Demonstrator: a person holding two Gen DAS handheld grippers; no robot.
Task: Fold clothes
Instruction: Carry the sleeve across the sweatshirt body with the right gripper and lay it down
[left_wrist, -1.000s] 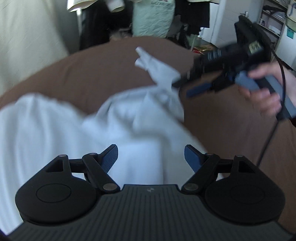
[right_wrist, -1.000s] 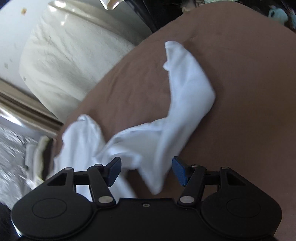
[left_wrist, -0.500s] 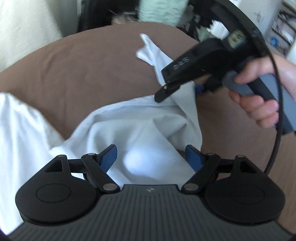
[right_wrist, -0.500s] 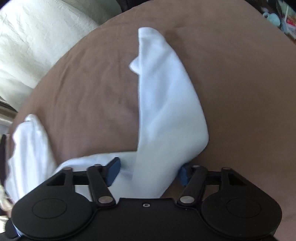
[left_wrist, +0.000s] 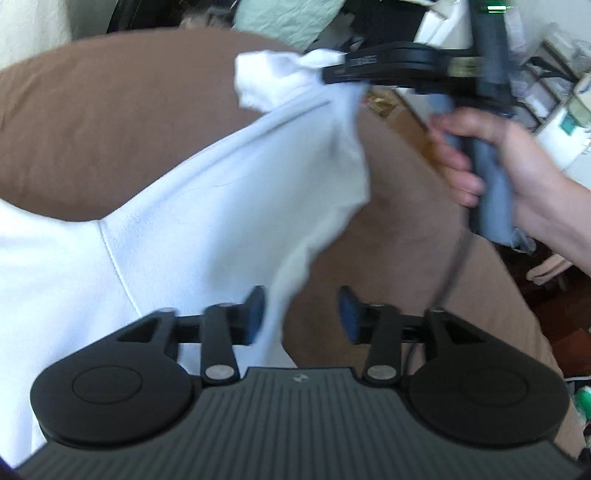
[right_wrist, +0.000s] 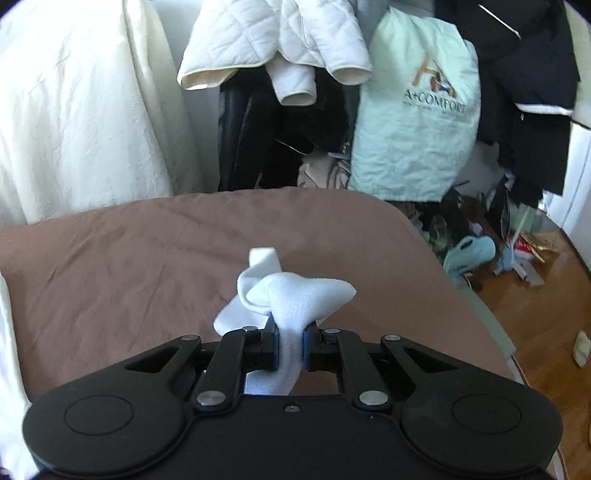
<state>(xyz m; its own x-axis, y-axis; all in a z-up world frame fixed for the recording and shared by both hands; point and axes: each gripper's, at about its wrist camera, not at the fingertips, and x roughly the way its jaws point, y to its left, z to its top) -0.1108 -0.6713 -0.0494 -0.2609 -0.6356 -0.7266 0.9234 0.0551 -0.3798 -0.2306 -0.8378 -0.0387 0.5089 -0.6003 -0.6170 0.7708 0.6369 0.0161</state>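
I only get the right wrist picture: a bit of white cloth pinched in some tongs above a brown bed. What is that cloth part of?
Observer: The left wrist view shows it is one end of a large white garment, pulled up off the brown bed to the right tongs.
Operator: Is the other pair of tongs gripping it too?
Observer: No. The left tongs are open, and the garment's edge hangs loose next to one pad.
Operator: And who is holding the pair in my picture?
Observer: A bare hand is wrapped around its handle, off to the right of the garment.
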